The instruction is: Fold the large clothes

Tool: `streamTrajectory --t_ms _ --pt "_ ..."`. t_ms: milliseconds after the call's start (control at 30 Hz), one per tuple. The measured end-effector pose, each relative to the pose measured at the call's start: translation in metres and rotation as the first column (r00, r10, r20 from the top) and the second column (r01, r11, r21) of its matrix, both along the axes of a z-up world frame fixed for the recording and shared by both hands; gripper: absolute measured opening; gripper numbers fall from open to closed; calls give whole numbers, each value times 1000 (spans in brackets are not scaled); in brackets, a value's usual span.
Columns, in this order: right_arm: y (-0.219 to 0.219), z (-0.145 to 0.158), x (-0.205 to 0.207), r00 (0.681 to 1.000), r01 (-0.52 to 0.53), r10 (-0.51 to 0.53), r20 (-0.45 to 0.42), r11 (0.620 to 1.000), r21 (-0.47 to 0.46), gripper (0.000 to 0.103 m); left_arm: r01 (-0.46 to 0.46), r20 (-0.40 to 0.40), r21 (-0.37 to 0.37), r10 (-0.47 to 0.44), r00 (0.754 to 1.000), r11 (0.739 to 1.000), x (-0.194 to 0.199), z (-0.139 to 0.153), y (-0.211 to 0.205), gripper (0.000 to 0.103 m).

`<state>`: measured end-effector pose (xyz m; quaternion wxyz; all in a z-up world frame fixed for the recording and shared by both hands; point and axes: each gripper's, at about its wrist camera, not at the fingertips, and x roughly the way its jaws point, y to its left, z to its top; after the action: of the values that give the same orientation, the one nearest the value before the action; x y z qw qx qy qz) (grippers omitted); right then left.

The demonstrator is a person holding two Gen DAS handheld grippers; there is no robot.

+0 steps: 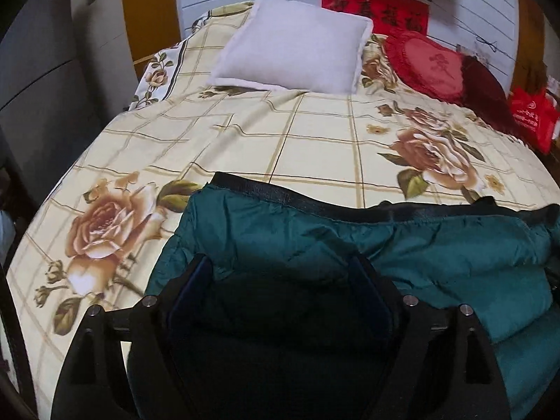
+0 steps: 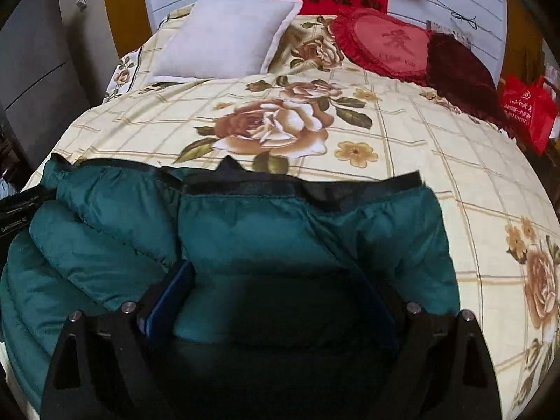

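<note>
A dark teal puffer jacket (image 1: 437, 245) with a black elastic hem lies on the near part of the bed; it also shows in the right wrist view (image 2: 245, 231). My left gripper (image 1: 280, 280) is open, its blue-padded fingers (image 1: 190, 290) spread wide around a bulge of the jacket near its left end. My right gripper (image 2: 276, 290) is open too, its fingers (image 2: 171, 297) straddling jacket fabric near the right end. Part of the left gripper's body shows at the right wrist view's left edge (image 2: 17, 206).
The bed has a cream floral checked cover (image 1: 297, 133). A white pillow (image 1: 294, 49), a red heart cushion (image 1: 430, 63) and a dark red cushion (image 2: 462, 73) lie at the headboard. A red bag (image 1: 532, 119) stands at the far right. A grey cabinet (image 2: 35, 70) stands left.
</note>
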<state>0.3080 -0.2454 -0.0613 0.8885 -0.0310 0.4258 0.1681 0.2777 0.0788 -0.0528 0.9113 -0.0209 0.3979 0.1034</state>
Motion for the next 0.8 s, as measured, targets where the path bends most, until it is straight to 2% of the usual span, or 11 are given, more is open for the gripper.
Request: streamTrajectory --t_ms 67,267,367,667,733,767,800 --pt "-2 -5 13 1000 9 -8 -15 1000 23 95 -14 -4 -4 14 1000 1000 8 -7 0 80" --pt "17 -16 50 996 -56 53 -66 998 -35 101 -60 -65 -57 56 996 997 28 -20 14 80" --pt "21 -17 53 995 -71 66 -72 996 -58 102 -64 -90 -43 59 994 997 34 -23 13 80" --pt "20 -13 50 997 -64 62 -51 997 -44 102 -51 -114 -32 47 992 998 37 -23 12 81" --pt "20 1 40 999 -40 36 -38 995 -91 97 -34 -162 -49 26 986 998 39 -15 15 79" --pt "17 12 30 999 -20 18 -26 996 -84 92 -29 -175 -66 17 984 997 35 -6 17 76" --pt "11 27 18 1000 -7 7 -5 999 -42 89 -31 -165 -90 16 986 995 28 5 20 67"
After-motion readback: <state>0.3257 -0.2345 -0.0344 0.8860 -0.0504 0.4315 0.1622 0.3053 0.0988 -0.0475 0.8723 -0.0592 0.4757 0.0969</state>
